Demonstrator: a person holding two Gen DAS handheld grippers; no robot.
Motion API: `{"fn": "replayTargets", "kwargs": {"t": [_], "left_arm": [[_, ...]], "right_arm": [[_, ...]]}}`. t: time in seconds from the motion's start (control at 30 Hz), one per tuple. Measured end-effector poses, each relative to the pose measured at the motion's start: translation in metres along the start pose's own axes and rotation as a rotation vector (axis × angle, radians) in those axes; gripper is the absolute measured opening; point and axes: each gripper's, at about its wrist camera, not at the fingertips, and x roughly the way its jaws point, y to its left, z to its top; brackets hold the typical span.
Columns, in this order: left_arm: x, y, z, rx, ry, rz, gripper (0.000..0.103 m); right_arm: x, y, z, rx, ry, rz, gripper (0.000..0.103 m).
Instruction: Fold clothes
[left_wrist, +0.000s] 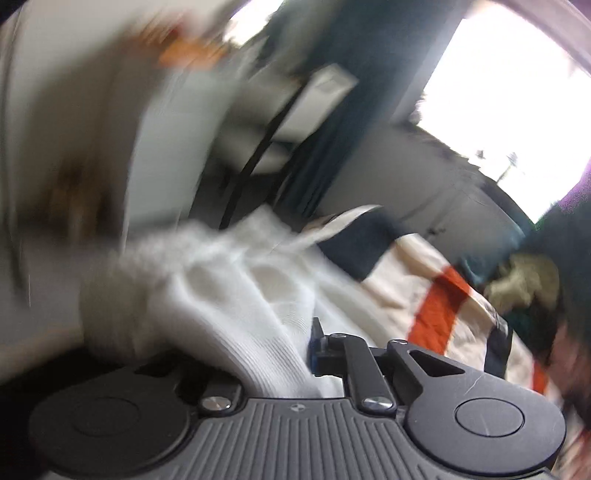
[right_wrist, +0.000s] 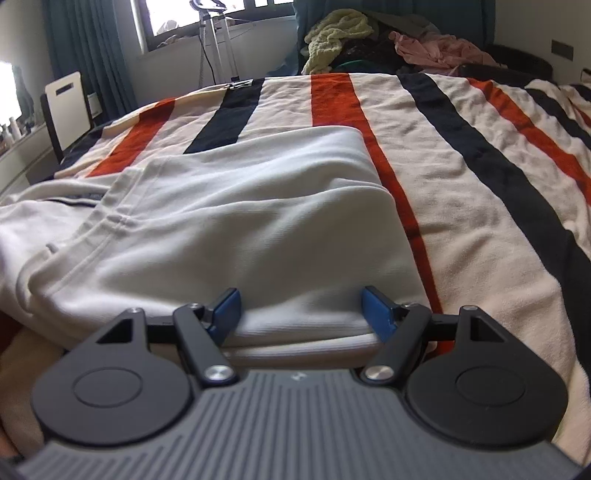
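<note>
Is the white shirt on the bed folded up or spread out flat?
Partly folded. In the right wrist view the white shirt is doubled over on the striped blanket, with two layered edges near the open right gripper.

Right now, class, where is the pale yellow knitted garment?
In the right wrist view, the pale yellow knitted garment lies in the clothes pile at the far end of the striped blanket, left of the pink garment, below the window.

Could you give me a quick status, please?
Left tool shut on white ribbed cloth. Right tool open over white cotton garment. Nothing blocking.
</note>
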Motion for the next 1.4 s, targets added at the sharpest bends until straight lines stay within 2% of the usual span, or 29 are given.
{"fn": "replayTargets", "kwargs": {"t": [0.1, 0.23, 0.4, 0.47, 0.7, 0.83, 0.9, 1.0, 1.1, 1.3, 1.4], "left_arm": [[-0.037, -0.049, 0.000, 0.191, -0.152, -0.033, 0.011], [-0.073, -0.121, -0.013, 0.346, -0.314, -0.107, 0.010], [-0.110, -0.210, -0.055, 0.459, -0.436, -0.229, 0.010], [-0.124, -0.241, -0.081, 0.491, -0.459, -0.287, 0.010], [-0.125, -0.316, -0.206, 0.686, -0.399, -0.448, 0.010], [-0.106, -0.330, -0.265, 0.773, -0.302, -0.498, 0.010], [-0.102, -0.333, -0.285, 0.798, -0.296, -0.513, 0.010], [-0.098, -0.328, -0.295, 0.803, -0.298, -0.537, 0.013], [-0.084, -0.315, -0.293, 0.772, -0.257, -0.554, 0.014], [-0.093, -0.282, -0.288, 0.738, -0.220, -0.564, 0.016], [-0.102, -0.265, -0.275, 0.685, -0.186, -0.588, 0.016]], "right_arm": [[-0.002, 0.000, 0.000, 0.001, -0.003, 0.001, 0.075], [-0.004, -0.002, 0.002, 0.019, -0.005, 0.001, 0.073], [-0.012, -0.017, 0.008, 0.113, -0.029, 0.002, 0.073], [-0.017, -0.029, 0.011, 0.182, -0.044, 0.001, 0.073], [-0.033, -0.076, 0.017, 0.416, -0.117, -0.041, 0.073], [-0.041, -0.095, 0.018, 0.498, -0.156, -0.055, 0.073], [-0.043, -0.103, 0.018, 0.525, -0.170, -0.060, 0.073], [-0.040, -0.107, 0.017, 0.549, -0.164, -0.058, 0.075], [-0.036, -0.106, 0.016, 0.544, -0.138, -0.040, 0.075], [-0.030, -0.096, 0.009, 0.499, -0.098, -0.036, 0.075], [-0.025, -0.086, 0.008, 0.445, -0.086, -0.054, 0.075]]}}
